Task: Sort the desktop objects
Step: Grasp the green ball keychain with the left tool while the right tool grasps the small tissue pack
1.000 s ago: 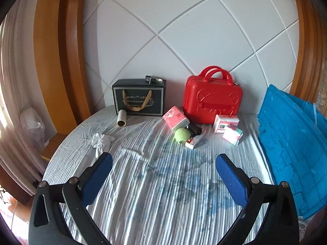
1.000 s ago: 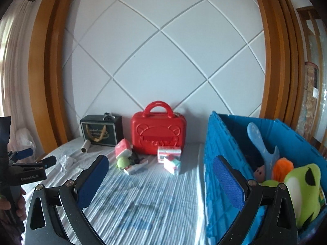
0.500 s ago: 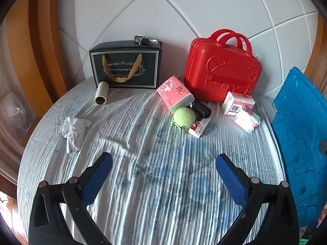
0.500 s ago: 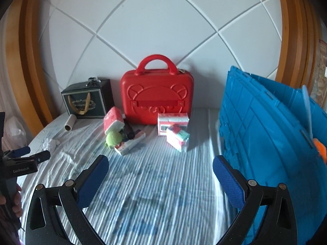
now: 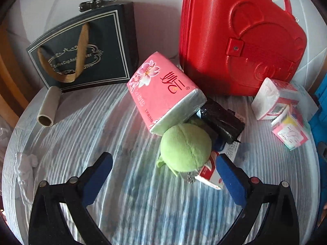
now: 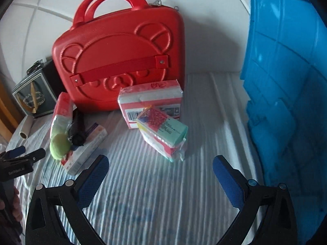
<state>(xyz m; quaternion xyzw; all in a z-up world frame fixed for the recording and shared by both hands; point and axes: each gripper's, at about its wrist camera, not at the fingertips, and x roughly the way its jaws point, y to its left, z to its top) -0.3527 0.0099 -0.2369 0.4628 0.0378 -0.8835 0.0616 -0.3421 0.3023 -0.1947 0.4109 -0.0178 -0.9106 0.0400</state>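
Observation:
My left gripper (image 5: 163, 169) is open and empty, just short of a green plush ball (image 5: 185, 148) that lies on a red-and-white box (image 5: 210, 172). A pink tissue pack (image 5: 163, 90) and a black bundle (image 5: 221, 120) lean on the pile behind it. My right gripper (image 6: 160, 171) is open and empty, just in front of a mint-and-pink packet (image 6: 165, 132), with a white-and-red tissue pack (image 6: 151, 100) behind that. The left gripper also shows in the right wrist view (image 6: 22, 153), next to the green ball (image 6: 59, 145).
A red bear-face case (image 6: 120, 61) and a dark gift bag (image 5: 81, 53) stand against the white wall. A blue crate (image 6: 286, 94) stands at the right. A cardboard tube (image 5: 48, 108) and a crumpled white tissue (image 5: 25, 167) lie at the table's left.
Both grippers have moved forward and tilted down toward the objects: the left one up to the green ball, the right one up to the mint-and-pink packet. Both stay open.

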